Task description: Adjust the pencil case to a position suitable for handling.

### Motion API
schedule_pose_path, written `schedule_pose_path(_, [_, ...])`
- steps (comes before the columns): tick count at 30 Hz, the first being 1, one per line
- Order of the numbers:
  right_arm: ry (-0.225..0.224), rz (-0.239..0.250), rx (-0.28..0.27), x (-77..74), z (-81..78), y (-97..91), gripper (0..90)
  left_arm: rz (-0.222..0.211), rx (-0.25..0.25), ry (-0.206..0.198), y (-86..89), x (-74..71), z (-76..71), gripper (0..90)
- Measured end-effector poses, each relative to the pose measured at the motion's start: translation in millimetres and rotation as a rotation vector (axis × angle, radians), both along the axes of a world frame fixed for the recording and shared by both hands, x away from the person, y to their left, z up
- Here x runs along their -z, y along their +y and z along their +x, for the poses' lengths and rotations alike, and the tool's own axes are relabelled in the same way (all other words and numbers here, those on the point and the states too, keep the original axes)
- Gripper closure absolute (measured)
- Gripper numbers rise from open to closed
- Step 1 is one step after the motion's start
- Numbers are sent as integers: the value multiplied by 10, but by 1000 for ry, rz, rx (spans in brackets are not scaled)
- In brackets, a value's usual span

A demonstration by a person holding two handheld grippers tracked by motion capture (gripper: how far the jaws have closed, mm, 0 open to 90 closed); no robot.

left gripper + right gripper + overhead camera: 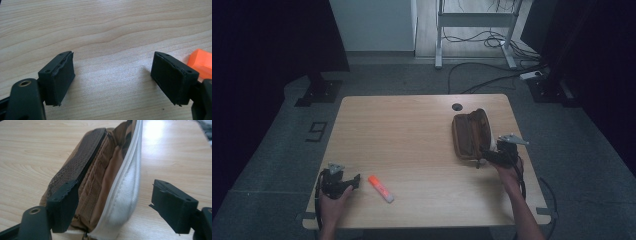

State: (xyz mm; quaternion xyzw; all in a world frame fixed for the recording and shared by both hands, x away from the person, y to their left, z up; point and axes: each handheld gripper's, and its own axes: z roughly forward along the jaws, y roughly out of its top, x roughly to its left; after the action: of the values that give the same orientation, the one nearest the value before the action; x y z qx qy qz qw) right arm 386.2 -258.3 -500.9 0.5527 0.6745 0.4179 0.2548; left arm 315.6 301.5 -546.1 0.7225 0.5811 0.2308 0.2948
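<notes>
Brown pencil case (pixel 471 135) lies unzipped at the frame's right, the spread right hand-held gripper (pixel 490 156) at its edge; the orange highlighter (pixel 380 188) lies unpacked beside the spread left hand-held gripper (pixel 357 179).

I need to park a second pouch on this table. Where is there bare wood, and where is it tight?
The far-left stretch of the table is bare, from the pencil case across to the left edge. The near middle, between the marker and the right tool, is also free. It is tight at the case and around the left tool.
</notes>
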Motion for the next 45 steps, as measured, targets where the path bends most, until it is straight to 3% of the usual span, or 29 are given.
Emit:
schedule_pose_path(7, [11, -2, 11, 76, 154, 47, 288, 2, 2, 1, -1, -1, -3, 190])
schedule_pose_path(14, [18, 28, 12, 152, 234, 20, 377, 0, -2, -3, -9, 1, -7, 194])
schedule_pose_path(24, [78, 48, 9, 299, 291, -14, 552, 0, 1, -3, -11, 1, -7, 194])
schedule_pose_path(35, [79, 75, 85, 328, 289, -118, 765, 0, 1, -3, -11, 1, -8, 194])
schedule_pose_path(45, [65, 111, 94, 332, 287, -166, 805, 0, 2, -3, -11, 1, -8, 194])
